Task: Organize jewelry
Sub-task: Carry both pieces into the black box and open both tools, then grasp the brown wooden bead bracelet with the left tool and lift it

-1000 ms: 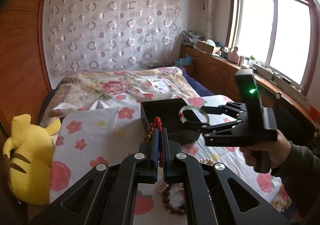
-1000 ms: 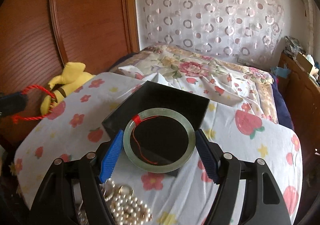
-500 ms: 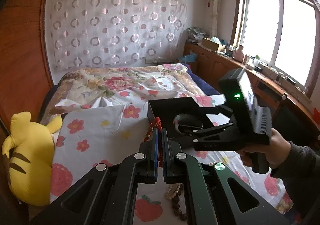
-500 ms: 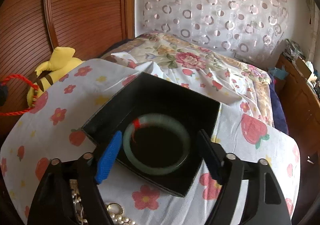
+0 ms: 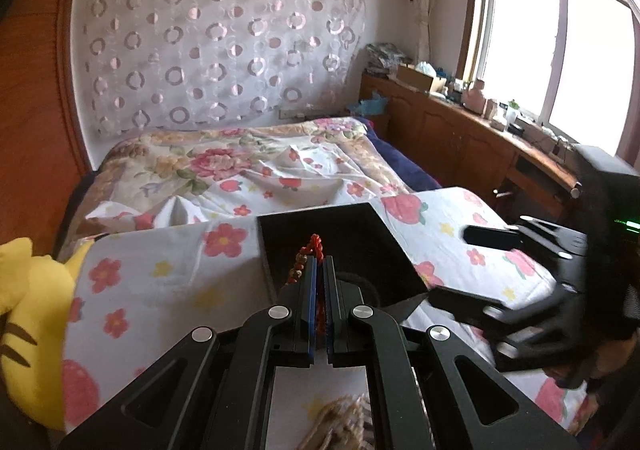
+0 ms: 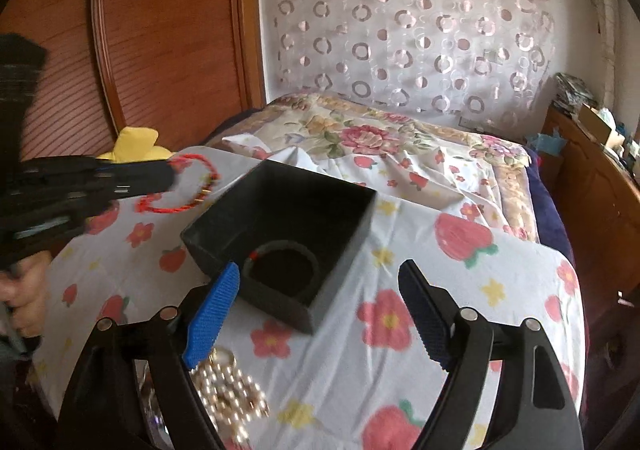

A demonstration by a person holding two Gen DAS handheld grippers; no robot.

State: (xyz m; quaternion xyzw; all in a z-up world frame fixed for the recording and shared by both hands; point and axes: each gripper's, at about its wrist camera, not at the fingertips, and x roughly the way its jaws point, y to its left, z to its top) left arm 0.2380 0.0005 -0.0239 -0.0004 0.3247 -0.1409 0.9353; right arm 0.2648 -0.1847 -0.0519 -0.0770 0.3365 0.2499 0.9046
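Left of the box [image 6: 280, 234], the left gripper [image 5: 319, 270] is clamped on a red cord bracelet [image 6: 180, 186], whose loop hangs out beyond the box's left rim. Inside the box, at its near corner, lies the bangle [image 6: 282, 270]. Near side of the box, the right gripper [image 6: 320, 302] hovers with fingers spread wide, holding nothing; pearls [image 6: 228, 390] lie below it

Black hand-held gripper [image 6: 320, 314], blue ribbed pads [image 6: 212, 316], silver screws.
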